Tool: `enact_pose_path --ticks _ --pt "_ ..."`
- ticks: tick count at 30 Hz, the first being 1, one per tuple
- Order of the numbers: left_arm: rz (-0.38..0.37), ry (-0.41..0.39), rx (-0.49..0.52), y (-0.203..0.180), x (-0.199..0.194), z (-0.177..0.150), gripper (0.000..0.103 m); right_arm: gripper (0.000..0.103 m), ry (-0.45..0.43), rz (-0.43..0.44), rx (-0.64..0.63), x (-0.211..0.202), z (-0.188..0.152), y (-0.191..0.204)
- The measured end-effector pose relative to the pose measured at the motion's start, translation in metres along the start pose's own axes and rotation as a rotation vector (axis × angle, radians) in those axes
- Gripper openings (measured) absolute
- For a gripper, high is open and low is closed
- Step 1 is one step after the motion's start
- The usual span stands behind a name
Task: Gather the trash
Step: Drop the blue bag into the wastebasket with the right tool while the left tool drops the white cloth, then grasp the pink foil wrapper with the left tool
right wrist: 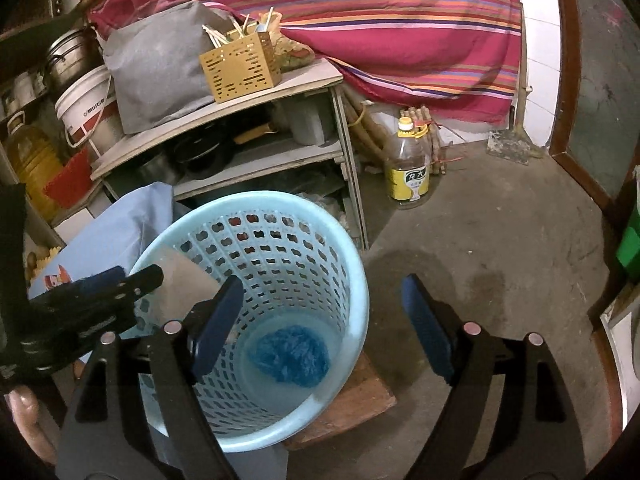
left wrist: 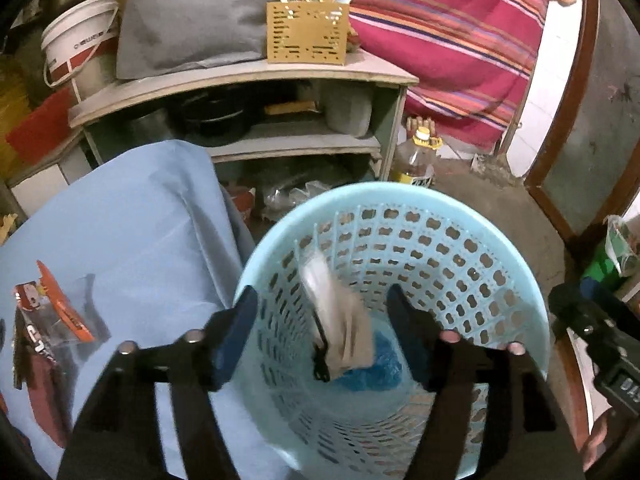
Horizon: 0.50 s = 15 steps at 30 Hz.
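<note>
A light blue perforated basket (left wrist: 400,196) (right wrist: 360,300) stands on the floor with a crumpled blue bag (left wrist: 380,368) (right wrist: 290,358) at its bottom. My left gripper (left wrist: 320,300) is open above the basket's mouth. A blurred tan cardboard piece (left wrist: 344,320) hangs between its fingers, clear of both pads. In the right wrist view the cardboard (right wrist: 180,284) shows at the basket's left rim, beside the left gripper (right wrist: 132,280). My right gripper (right wrist: 323,284) is open and empty over the basket's right rim. A red snack wrapper (left wrist: 52,320) lies on the blue cloth (left wrist: 132,220).
Behind the basket stands a wooden shelf (right wrist: 280,84) with a grey bag and a yellow utensil box (right wrist: 240,68). An oil bottle (right wrist: 408,168) stands on the concrete floor by the striped red cloth (right wrist: 360,20). A brick (right wrist: 352,404) lies under the basket. White bucket (left wrist: 76,44) at left.
</note>
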<state>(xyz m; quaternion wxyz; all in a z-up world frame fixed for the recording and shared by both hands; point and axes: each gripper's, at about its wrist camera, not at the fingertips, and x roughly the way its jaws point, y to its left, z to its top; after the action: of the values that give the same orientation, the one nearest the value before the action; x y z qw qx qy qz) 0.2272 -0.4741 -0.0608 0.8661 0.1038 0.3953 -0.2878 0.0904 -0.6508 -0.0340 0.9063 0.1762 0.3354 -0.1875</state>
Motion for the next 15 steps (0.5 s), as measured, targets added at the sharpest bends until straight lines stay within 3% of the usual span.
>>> enact_pose_path --ticks 5,9,15 --pt "0.008 -0.019 -0.027 0.017 -0.019 -0.003 0.075 0.081 0.005 -0.011 -0.022 0.002 0.0 0.01" --pt "0.036 -0.06 -0.05 0.038 -0.045 -0.008 0.08 0.087 -0.016 -0.004 -0.044 -0.002 0.002 0.024" --pt "0.145 -0.162 -0.072 0.088 -0.105 -0.032 0.088 0.099 -0.039 0.028 -0.091 -0.011 -0.006 0.065"
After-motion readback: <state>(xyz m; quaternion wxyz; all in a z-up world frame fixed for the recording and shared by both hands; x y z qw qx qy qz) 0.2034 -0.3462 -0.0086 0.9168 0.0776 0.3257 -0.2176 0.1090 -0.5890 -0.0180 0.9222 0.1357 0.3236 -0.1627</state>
